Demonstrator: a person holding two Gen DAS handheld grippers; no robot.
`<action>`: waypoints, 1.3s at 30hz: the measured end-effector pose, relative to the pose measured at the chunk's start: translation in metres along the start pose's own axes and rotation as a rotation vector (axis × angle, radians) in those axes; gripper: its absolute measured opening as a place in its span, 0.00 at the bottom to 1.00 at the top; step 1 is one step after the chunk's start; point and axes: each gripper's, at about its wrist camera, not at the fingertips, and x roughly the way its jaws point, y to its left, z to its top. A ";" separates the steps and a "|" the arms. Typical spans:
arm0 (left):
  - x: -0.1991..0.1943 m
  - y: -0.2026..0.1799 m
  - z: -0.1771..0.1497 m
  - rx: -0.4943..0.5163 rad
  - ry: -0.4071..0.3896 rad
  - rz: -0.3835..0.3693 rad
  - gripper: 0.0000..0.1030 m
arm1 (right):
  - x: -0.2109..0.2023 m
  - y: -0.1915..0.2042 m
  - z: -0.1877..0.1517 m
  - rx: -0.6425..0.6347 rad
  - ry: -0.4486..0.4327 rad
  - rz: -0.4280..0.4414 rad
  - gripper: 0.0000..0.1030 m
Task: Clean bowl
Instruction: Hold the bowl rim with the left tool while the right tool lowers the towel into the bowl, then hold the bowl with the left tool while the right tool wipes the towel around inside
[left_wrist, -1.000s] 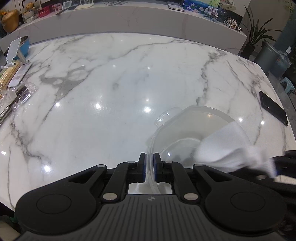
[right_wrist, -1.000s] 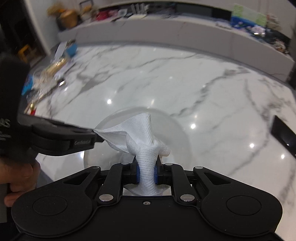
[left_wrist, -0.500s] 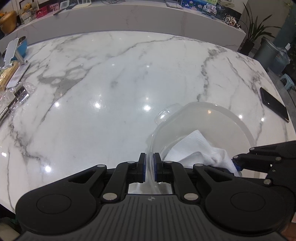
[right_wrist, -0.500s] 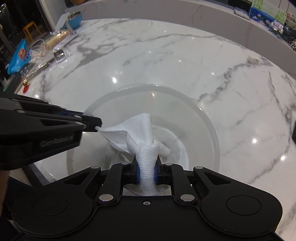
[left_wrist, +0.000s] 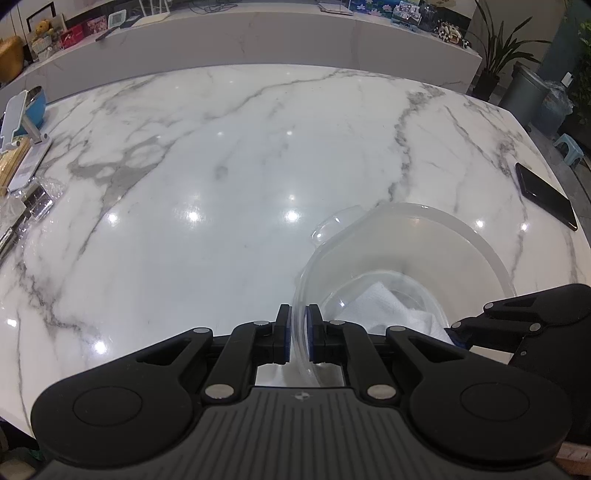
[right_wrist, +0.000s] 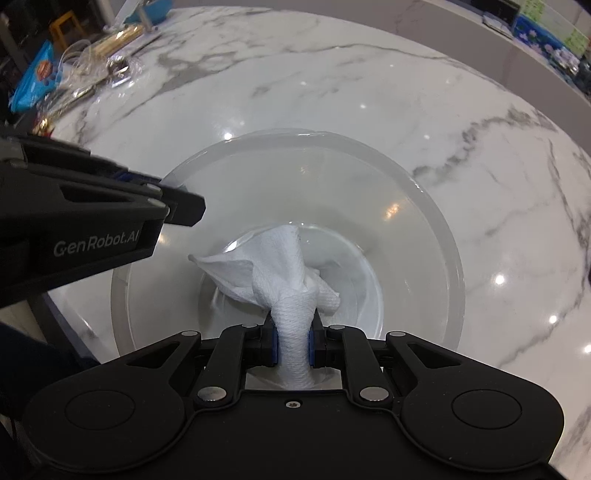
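A clear plastic bowl (right_wrist: 406, 206) stands on the white marble table near its front edge; it also shows in the left wrist view (left_wrist: 461, 236). My left gripper (left_wrist: 298, 334) is shut on the bowl's near rim; in the right wrist view it (right_wrist: 177, 205) grips the left rim. My right gripper (right_wrist: 292, 341) is shut on a twisted white paper towel (right_wrist: 284, 273) and reaches down into the bowl, with the towel's loose end pressed on the bowl's bottom. The towel (left_wrist: 388, 308) shows through the bowl wall in the left wrist view, next to the right gripper.
A black phone (left_wrist: 546, 195) lies at the table's right edge. Packets, a blue bowl (left_wrist: 35, 107) and clutter sit at the far left (right_wrist: 74, 74). A marble counter (left_wrist: 258, 33) runs behind the table. A bin and plant stand at the right.
My right gripper has gone down into the bowl, and the towel now touches the bowl's bottom. My left gripper keeps its hold on the rim.
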 end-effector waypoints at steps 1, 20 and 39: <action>0.000 0.000 0.000 0.001 0.002 0.000 0.07 | -0.001 -0.001 0.000 0.020 -0.001 0.003 0.12; 0.001 -0.002 -0.004 0.031 0.012 0.013 0.07 | 0.002 0.010 0.003 -0.039 0.024 -0.033 0.12; 0.003 -0.002 -0.003 0.020 0.017 0.019 0.07 | -0.019 0.009 0.009 -0.050 -0.017 -0.017 0.43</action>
